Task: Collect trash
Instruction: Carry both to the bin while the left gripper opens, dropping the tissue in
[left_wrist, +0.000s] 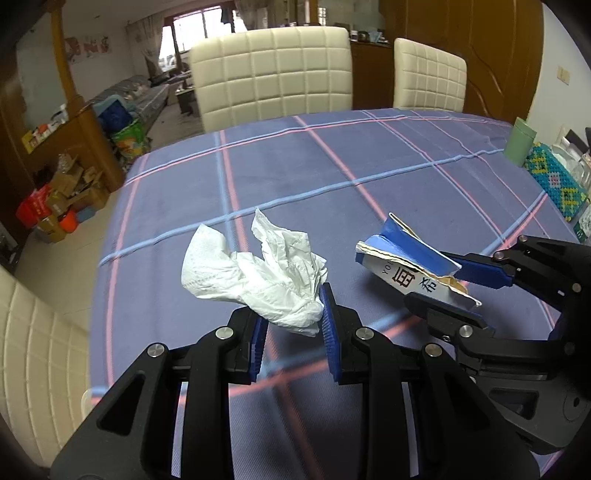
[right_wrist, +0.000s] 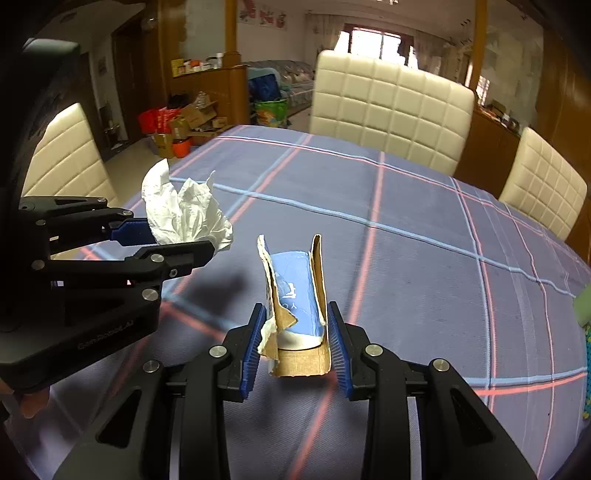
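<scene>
A crumpled white tissue is pinched between the blue pads of my left gripper, which is shut on it and holds it off the purple checked tablecloth. The right wrist view shows the same tissue in the left gripper at the left. My right gripper is shut on a torn blue and brown cardboard box, its pads pressing both side flaps. In the left wrist view the box and the right gripper appear at the right, lifted above the cloth.
Cream padded chairs stand along the far side, another chair at the left end. A green cup and a beaded box sit at the table's right edge. Boxes and bags lie on the floor beyond.
</scene>
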